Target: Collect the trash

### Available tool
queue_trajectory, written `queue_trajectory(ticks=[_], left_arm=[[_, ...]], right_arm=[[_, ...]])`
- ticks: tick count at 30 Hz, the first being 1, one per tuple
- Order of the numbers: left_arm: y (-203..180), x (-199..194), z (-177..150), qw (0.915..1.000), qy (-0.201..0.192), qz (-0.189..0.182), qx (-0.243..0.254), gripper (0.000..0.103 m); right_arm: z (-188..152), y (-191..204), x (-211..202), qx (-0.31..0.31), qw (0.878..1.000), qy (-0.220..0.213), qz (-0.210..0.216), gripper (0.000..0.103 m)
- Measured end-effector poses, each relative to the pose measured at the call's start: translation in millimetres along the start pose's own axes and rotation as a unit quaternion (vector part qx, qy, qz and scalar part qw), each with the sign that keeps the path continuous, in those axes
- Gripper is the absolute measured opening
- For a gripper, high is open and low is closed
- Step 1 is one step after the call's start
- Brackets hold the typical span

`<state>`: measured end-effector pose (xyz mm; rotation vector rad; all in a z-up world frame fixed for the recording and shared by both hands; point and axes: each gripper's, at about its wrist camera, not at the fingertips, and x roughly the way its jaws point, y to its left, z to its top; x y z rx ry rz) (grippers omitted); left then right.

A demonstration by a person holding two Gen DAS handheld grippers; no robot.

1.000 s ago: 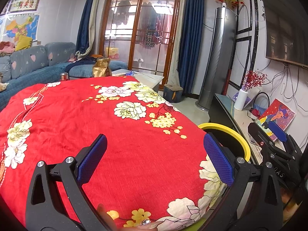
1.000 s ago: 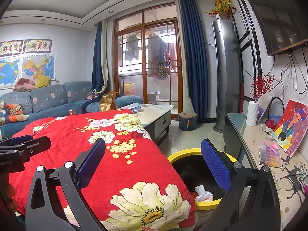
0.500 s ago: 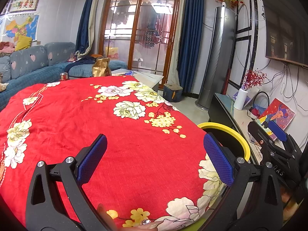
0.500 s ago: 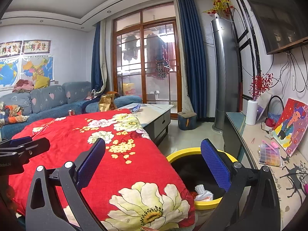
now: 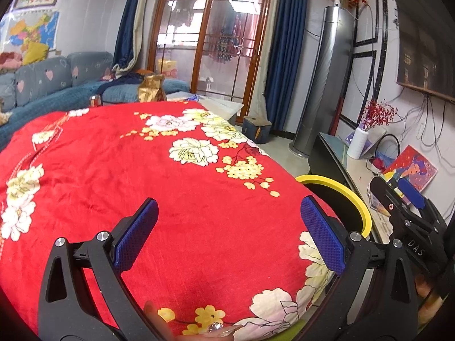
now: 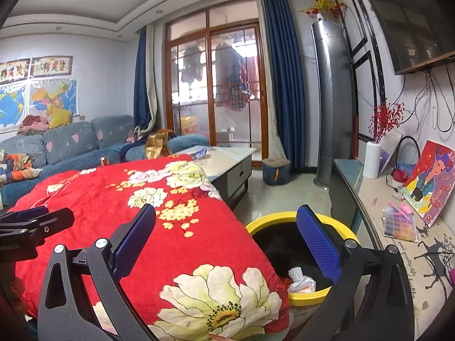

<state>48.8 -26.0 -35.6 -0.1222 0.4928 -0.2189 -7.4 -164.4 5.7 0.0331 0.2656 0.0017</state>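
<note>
A yellow-rimmed black bin (image 6: 273,218) stands on the floor at the right edge of a red flowered blanket (image 6: 113,193). White crumpled trash (image 6: 302,282) lies inside it. My right gripper (image 6: 226,230) hovers open above the blanket's edge and the bin, nothing between its blue pads. In the left wrist view my left gripper (image 5: 229,221) stands open over the red blanket (image 5: 113,176), empty. The bin rim (image 5: 341,189) shows at its right, and the right gripper (image 5: 409,199) beyond it. No loose trash shows on the blanket.
A low grey coffee table (image 6: 227,164) stands beyond the blanket, with a golden bag (image 6: 156,145) behind it. A blue sofa (image 6: 71,147) runs along the left. A TV cabinet (image 6: 398,227) with a white vase, a painting and small items lines the right wall.
</note>
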Motion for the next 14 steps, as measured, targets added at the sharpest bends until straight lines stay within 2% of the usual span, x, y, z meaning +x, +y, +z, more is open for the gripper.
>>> queue_trajectory(ticks=[2, 4, 7, 8, 11, 12, 13, 14], left_arm=[[9.2, 2.0, 2.6, 0.9999, 0.003, 0.005, -0.011, 0.092], [33.0, 0.4, 9.6, 0.9993, 0.004, 0.025, -0.028, 0.092], [89.0, -8.8, 24.2, 0.9942, -0.003, 0.08, -0.072, 0.092], [112.7, -13.2, 27.3, 0.9906, -0.001, 0.107, -0.085, 0.092], [203.0, -29.7, 25.4, 0.9658, 0.021, 0.225, -0.128, 0.092], [247.9, -36.9, 18.8, 0.9468, 0.045, 0.278, -0.156, 0.092], [276.6, -41.3, 13.2, 0.9352, 0.06, 0.302, -0.174, 0.092], [310.0, -46.8, 4.6, 0.9199, 0.079, 0.33, -0.197, 0.092]], right_arm=[[3.7, 11.4, 5.4, -0.01, 1.0, 0.005, 0.013, 0.097], [10.6, 22.4, 12.4, -0.011, 0.999, 0.008, 0.03, 0.097], [27.8, 60.6, 37.4, -0.003, 0.996, 0.026, 0.08, 0.097], [34.3, 83.1, 51.3, -0.002, 0.993, 0.044, 0.108, 0.097], [43.1, 160.4, 86.2, -0.015, 0.976, 0.103, 0.189, 0.097], [42.3, 200.1, 100.2, -0.039, 0.966, 0.133, 0.22, 0.096], [40.9, 227.9, 109.0, -0.056, 0.958, 0.155, 0.237, 0.096], [35.1, 271.6, 120.3, -0.082, 0.943, 0.185, 0.265, 0.096]])
